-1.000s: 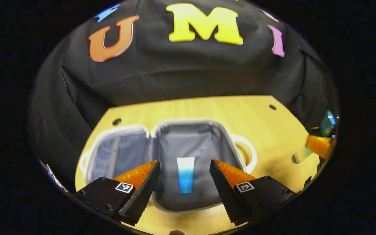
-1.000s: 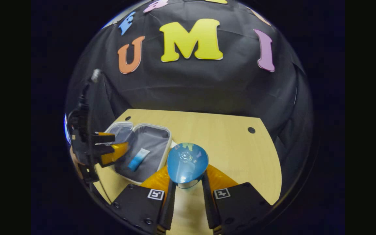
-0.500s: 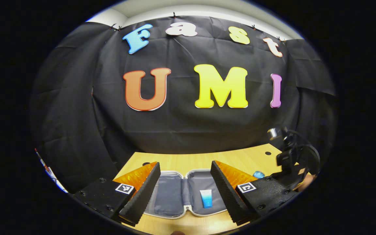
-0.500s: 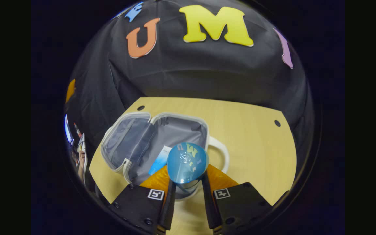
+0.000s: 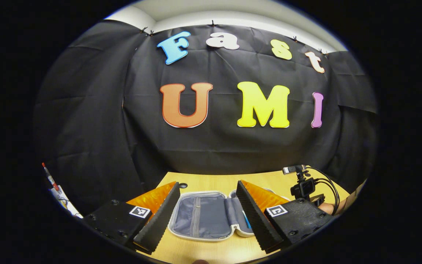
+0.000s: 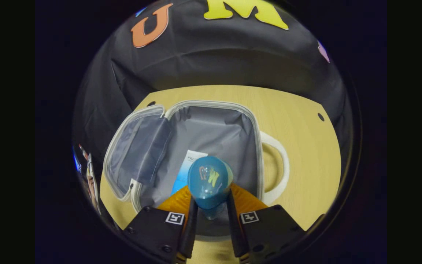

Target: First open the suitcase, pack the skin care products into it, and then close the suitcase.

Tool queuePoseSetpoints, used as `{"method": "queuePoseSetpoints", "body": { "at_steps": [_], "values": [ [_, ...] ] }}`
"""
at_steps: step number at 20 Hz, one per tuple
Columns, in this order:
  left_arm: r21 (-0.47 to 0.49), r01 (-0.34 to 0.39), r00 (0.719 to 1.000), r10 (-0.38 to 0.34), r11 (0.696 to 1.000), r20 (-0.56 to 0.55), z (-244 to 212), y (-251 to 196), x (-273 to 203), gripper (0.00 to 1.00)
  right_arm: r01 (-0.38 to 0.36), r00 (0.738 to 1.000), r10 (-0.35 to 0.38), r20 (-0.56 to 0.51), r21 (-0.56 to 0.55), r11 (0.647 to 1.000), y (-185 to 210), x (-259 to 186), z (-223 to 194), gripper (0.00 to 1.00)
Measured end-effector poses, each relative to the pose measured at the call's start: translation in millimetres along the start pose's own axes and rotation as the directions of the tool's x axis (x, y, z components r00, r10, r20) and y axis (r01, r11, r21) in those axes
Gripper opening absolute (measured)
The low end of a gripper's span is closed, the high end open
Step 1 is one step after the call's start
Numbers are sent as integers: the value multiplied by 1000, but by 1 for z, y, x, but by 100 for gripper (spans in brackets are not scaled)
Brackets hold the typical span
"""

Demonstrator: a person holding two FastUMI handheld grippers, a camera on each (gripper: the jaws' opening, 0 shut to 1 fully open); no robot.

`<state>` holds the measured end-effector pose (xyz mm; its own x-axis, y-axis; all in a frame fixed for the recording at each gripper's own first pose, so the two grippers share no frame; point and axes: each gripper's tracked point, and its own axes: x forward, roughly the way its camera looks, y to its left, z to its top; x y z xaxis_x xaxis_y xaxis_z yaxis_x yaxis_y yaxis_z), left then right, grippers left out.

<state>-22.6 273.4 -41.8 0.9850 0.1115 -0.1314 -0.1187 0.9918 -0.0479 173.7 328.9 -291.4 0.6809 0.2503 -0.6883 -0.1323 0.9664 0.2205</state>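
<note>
I am looking along my left gripper [image 5: 208, 211] with its fingers spread wide and nothing between them, hovering at the near edge of the wooden table [image 5: 211, 249]. Past the fingers the suitcase [image 5: 203, 220] is lying open and flat on the table, its grey lining and white zipped rim showing, and a sliver of a blue tube [image 5: 246, 221] is peeking out just beside my right-hand finger. Farther right, near the table's right edge, I am seeing the other gripper's camera mount [image 5: 303, 186] with its looping cables. In the right gripper view the suitcase [image 6: 211, 128] is sitting directly below me — the lid half is lying to the left, the deeper half in the middle, and its white handle [image 6: 280, 165] is sticking out to the right onto the table [image 6: 306, 146]. A white-and-blue tube [image 6: 189, 167] is resting on the lining of the deeper half. My right gripper [image 6: 210, 214] is pinching a blue bottle [image 6: 209, 181] between both fingers, holding it over the near part of that half, just right of the tube; I cannot tell whether the bottle is touching the lining.
</note>
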Motion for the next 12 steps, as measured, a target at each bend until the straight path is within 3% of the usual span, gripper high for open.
{"method": "queuePoseSetpoints", "body": {
  "at_steps": [6, 12],
  "values": [
    [-30, -38, 999, 36, 999, -37, -21, 30, -3, 99, 78, 994, -69, -82, 110, 991, -11, 39, 1, 39],
    [-50, -65, 995, 61, 997, -80, -44, 49, -5, 99, 113, 987, -105, -121, 56, 992, -8, 54, -4, 36]
  ]
}}
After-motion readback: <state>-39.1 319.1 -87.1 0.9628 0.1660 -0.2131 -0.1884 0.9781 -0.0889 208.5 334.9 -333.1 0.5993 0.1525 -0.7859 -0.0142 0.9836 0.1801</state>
